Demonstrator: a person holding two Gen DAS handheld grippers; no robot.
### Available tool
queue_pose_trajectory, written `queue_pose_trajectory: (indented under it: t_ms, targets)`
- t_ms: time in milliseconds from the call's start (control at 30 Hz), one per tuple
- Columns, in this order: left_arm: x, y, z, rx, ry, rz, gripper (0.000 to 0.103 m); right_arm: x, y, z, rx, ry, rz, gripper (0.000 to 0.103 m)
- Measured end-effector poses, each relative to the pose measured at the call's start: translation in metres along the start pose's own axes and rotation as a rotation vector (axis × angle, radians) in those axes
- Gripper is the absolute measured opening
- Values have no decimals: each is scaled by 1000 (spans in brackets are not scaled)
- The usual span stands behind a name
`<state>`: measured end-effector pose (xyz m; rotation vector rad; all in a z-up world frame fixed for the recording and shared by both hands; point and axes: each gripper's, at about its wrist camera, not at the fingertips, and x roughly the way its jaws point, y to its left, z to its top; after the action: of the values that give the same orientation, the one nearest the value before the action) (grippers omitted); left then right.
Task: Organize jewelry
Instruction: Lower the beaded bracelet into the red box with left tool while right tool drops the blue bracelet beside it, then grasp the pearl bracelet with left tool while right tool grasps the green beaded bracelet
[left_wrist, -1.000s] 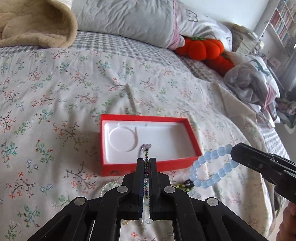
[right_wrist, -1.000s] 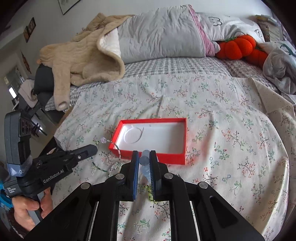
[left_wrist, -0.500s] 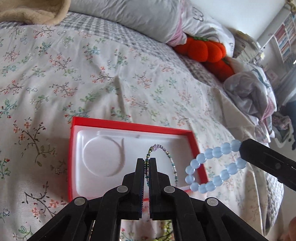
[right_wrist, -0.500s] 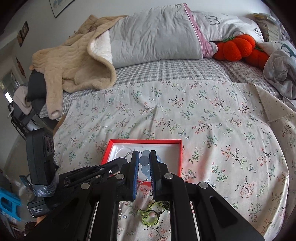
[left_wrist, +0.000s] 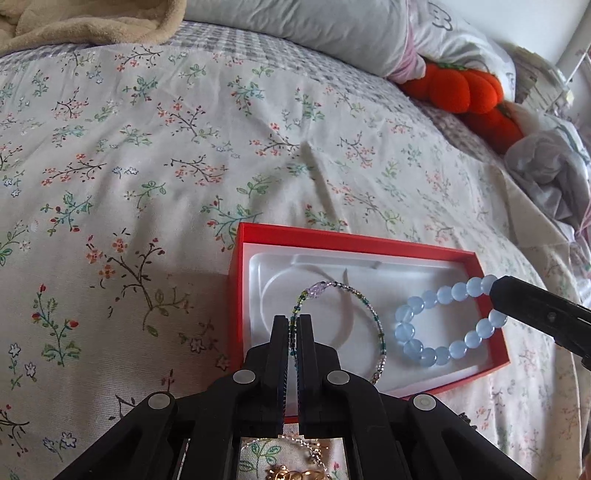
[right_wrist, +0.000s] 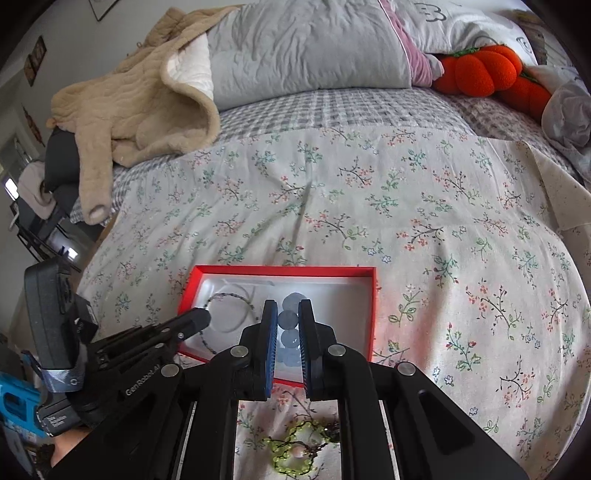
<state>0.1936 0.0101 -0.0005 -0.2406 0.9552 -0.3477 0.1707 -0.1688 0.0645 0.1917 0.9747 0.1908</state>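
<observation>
A red box with a white moulded insert (left_wrist: 476, 266) (right_wrist: 372, 314) lies on the floral bedspread. My left gripper (left_wrist: 293, 321) is shut on a thin multicoloured bead bracelet (left_wrist: 354, 295), which hangs over the box's left half; the bracelet shows in the right wrist view (right_wrist: 232, 299). My right gripper (right_wrist: 287, 314) is shut on a pale blue bead bracelet (right_wrist: 288, 319), held over the box's right half; the bracelet (left_wrist: 436, 328) and the gripper (left_wrist: 496, 299) show in the left wrist view.
A green bead bracelet (right_wrist: 295, 452) lies on the bedspread in front of the box. Gold and silver chain pieces (left_wrist: 295, 469) lie under my left gripper. Pillows (right_wrist: 306, 48), a beige blanket (right_wrist: 140, 103) and orange pumpkin cushions (right_wrist: 484, 70) lie at the bed's far end.
Both grippers moved forward over the red box, carrying their bracelets. The thin bracelet and the blue bracelet now hang inside the box's outline rather than in front of it.
</observation>
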Motion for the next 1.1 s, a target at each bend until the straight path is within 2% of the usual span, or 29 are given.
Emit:
queue_pose_trajectory:
  t_ms: [133, 200, 267, 300, 367, 433, 700, 867, 1100]
  targets:
    - [-2, -4, 3, 2, 0, 8, 0, 2, -5, -1, 2, 3, -3, 12]
    - [-5, -5, 5, -3, 8, 13, 3, -1, -5, 0, 2, -2, 2, 13]
    - [-10, -6, 5, -2, 10, 15, 24, -6, -5, 0, 8, -6, 11, 17]
    - [-14, -7, 5, 3, 5, 20, 28, -10, -6, -1, 13, -10, 15, 20]
    - [-22, -9, 3, 23, -6, 33, 31, -17, -7, -3, 21, -21, 15, 37]
    - [-31, -11, 1, 42, -10, 45, 34, -26, -7, -7, 22, -32, 10, 43]
    - [-67, -8, -16, 65, -11, 102, 65, -56, -2, -31, -1, -29, -17, 44]
    - [-86, -8, -29, 79, -9, 149, 82, -73, 1, -47, -4, -23, -13, 57]
    - [-104, -13, -50, 110, 4, 218, 87, -94, 6, -68, -22, -10, -43, 60]
